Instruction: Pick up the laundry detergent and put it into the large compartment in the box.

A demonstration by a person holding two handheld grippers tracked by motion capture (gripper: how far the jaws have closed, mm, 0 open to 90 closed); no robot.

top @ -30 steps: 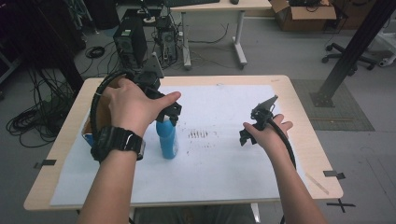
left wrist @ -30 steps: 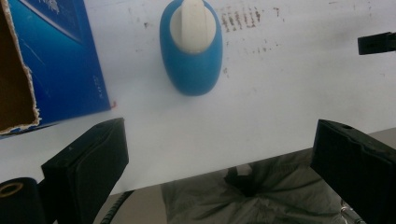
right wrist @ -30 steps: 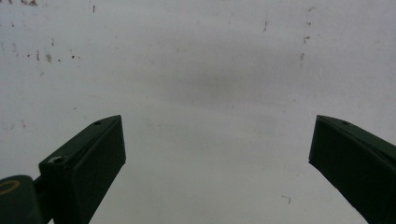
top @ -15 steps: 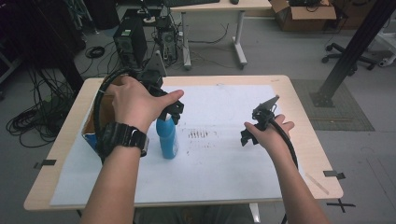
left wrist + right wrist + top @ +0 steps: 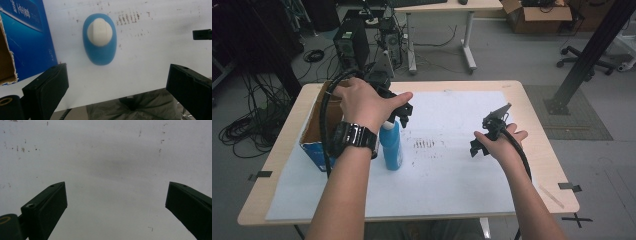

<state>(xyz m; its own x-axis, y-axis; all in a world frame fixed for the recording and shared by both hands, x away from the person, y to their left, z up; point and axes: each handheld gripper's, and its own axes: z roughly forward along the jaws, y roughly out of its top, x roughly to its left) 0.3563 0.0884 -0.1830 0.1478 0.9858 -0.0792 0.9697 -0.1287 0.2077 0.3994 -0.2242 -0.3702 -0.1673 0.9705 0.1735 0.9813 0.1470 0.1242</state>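
Note:
A blue bottle (image 5: pixel 391 146) with a white cap stands upright on the white paper sheet (image 5: pixel 447 165), beside a blue cardboard box (image 5: pixel 313 145). My left gripper (image 5: pixel 404 113) hovers just above the bottle's top, open and holding nothing. In the left gripper view I look straight down on the bottle (image 5: pixel 100 50) and its cap (image 5: pixel 99 32), which sit ahead of the wide-apart jaws of the left gripper (image 5: pixel 117 68). My right gripper (image 5: pixel 478 145) is held over bare paper at the right. In its own view the right gripper (image 5: pixel 117 185) is open and empty.
The open box (image 5: pixel 25 37) stands at the table's left edge, touching or nearly touching the bottle. Dark smudge marks (image 5: pixel 424 144) lie on the paper between the two grippers. The wooden table edge (image 5: pixel 542 115) borders the sheet. Cables trail from both grippers.
My left hand and gripper have shifted slightly up and towards the far right above the bottle. The bottle has stayed put, and the right gripper has barely moved.

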